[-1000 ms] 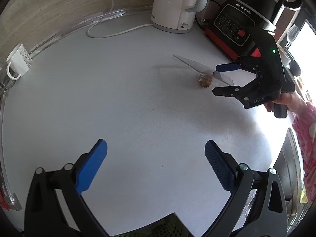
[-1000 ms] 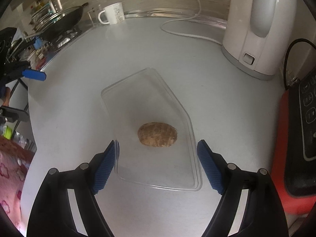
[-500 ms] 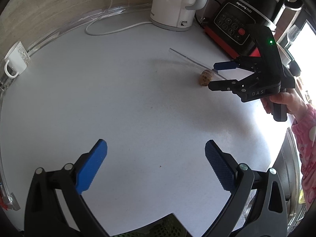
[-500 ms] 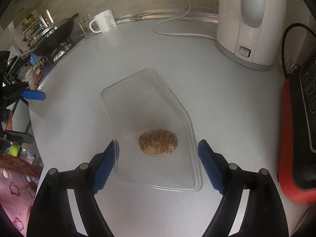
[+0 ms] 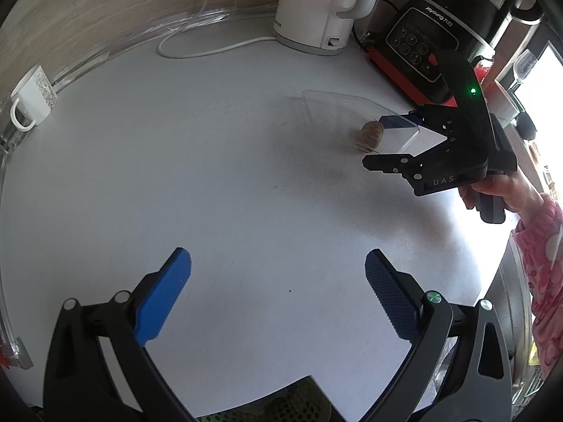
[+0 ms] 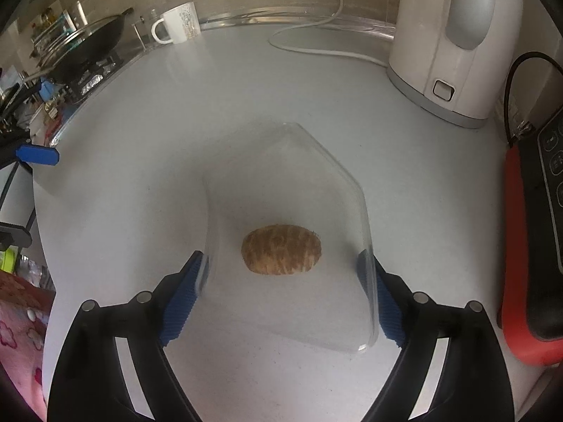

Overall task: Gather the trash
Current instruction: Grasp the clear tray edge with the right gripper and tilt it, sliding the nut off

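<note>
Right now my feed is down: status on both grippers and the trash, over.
Left gripper open, empty. Right gripper jaws opening, straddling clear plastic tray tilted over brown lump; grip unclear. Kettle stands clear.

Pale grey countertop (image 5: 211, 176), wood-grain backsplash (image 5: 88, 10), bright window glare (image 5: 549, 81) at right

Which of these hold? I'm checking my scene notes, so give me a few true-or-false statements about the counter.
1. A brown oval lump lies under the clear plastic tray. True.
2. The white mug lies tipped on its side. False: it stands upright.
3. The left hand-held gripper holds the tray. False: its jaws are empty, over bare counter.
4. The white electric kettle stands beside a black and red appliance. True.
5. The right hand-held gripper straddles the tray. True; its jaws are opening.
</note>
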Tool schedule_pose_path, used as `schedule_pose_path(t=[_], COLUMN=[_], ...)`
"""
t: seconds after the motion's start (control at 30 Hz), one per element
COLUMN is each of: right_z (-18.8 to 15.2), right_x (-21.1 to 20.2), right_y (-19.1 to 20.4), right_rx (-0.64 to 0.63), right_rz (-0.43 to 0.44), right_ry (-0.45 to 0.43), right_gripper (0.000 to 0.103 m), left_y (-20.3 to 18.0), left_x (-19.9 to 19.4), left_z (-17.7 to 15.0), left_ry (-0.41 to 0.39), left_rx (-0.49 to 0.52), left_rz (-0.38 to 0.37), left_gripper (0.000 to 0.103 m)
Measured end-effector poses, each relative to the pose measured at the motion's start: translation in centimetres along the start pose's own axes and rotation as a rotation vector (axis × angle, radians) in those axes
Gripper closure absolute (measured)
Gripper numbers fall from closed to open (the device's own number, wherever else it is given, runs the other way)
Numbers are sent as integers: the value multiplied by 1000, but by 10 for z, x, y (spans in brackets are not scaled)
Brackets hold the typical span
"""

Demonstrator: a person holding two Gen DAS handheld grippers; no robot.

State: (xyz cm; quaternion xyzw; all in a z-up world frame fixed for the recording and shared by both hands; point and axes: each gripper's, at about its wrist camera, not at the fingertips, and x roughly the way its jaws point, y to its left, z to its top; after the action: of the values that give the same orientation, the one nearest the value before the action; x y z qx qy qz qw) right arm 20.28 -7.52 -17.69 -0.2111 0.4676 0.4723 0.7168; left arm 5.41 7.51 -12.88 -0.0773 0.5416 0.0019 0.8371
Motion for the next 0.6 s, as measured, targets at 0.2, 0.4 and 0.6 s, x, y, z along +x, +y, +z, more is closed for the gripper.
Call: schedule_pose_path(t=[0.2,0.4,0.6], right_z=[3,11,28], right_x=[2,5,7], right_y=[0,1,1], right_rx=[3,13,30], right_rz=[-8,-12,-29], right_ry=[2,51,49], right_gripper=[16,10,3], left_y=[1,5,7], left_x=[2,1,0], left_z=[0,-2,-5], left_ry=[5,5,6], left_rx=[-3,-21,-30], left_rz=[3,-2,-6], left_gripper=[8,8,8])
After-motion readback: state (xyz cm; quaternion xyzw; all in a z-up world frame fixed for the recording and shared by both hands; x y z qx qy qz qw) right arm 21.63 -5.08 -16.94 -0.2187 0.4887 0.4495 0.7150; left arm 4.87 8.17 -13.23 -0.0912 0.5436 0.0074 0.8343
